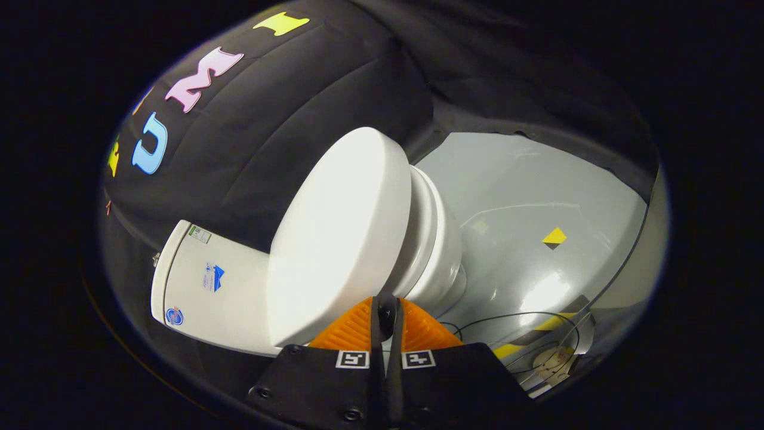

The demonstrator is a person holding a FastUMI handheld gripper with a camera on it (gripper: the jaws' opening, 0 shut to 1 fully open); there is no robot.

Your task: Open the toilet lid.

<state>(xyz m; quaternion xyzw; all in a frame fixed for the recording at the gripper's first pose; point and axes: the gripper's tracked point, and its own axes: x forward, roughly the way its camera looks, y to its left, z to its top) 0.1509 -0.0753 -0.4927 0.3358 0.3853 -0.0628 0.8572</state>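
The gripper (385, 316), its fingers closed together with nothing between them, sat close against the lid (340, 233) edge. The tank (209, 280) blocked one side behind the lid. The grey floor (525, 197) beside the bowl (436, 251) lay open, apart from thin cables (513, 316).

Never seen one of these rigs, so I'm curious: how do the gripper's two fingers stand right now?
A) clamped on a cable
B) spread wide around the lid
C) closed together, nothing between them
C: the gripper has its fingers pressed together just before the toilet lid, holding nothing.
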